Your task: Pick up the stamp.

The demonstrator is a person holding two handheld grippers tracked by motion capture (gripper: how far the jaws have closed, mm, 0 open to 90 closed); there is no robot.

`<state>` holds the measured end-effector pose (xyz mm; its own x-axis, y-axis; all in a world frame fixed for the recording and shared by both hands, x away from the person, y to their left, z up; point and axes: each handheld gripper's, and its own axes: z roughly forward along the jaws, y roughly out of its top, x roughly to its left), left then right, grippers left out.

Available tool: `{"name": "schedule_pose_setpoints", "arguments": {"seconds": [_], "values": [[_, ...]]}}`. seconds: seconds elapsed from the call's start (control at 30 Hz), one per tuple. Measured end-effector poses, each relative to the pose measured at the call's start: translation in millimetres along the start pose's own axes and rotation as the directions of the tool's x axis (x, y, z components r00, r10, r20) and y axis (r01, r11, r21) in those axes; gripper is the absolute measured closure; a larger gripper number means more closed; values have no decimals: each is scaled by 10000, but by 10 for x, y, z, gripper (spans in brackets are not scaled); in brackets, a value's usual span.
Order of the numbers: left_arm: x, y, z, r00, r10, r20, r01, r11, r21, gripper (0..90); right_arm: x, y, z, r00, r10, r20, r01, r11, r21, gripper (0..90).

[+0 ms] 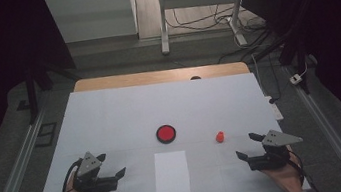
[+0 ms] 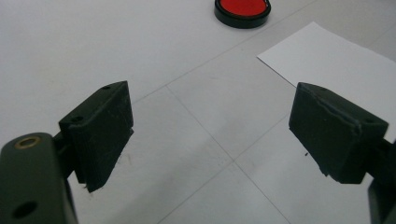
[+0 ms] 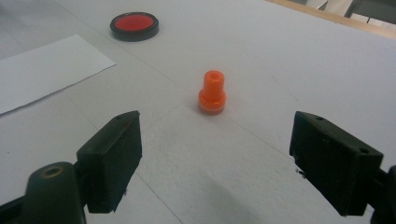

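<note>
Orange stamp (image 3: 212, 93), red-and-black pad (image 3: 134, 25), white paper (image 1: 171, 174)

White table (image 1: 110, 114) bears paper (image 1: 171, 174), red disc (image 1: 166, 133), orange stamp (image 1: 219, 136).

A sheet of paper (image 1: 171, 174) lies on the table (image 1: 111, 119) at its near edge, midway between the left gripper (image 1: 113, 165) and the right gripper (image 1: 245, 147). Behind the sheet lies a round ink pad (image 1: 166, 133). To the pad's right, ahead of the right gripper, a small stamp (image 1: 219, 136) stands upright.
</note>
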<state>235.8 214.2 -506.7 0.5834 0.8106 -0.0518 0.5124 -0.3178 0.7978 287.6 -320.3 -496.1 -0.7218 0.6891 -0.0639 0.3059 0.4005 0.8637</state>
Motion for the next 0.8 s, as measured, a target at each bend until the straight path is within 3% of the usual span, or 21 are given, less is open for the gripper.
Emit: {"name": "schedule_pose_setpoints", "arguments": {"seconds": [0.27,0.4,0.8], "values": [[87,48,-31,9993,-355,125,357,9992,-153,146,-2,19,2,9991,293,-314,-308,9983,-503,209],[93,69,-77,9992,-399,57,400,9989,-253,154,-30,0,37,9978,411,-527,-428,9986,-310,218],[65,22,-101,9997,-136,180,141,9994,-322,165,3,14,105,9985,324,-434,-322,9995,53,234]]}}
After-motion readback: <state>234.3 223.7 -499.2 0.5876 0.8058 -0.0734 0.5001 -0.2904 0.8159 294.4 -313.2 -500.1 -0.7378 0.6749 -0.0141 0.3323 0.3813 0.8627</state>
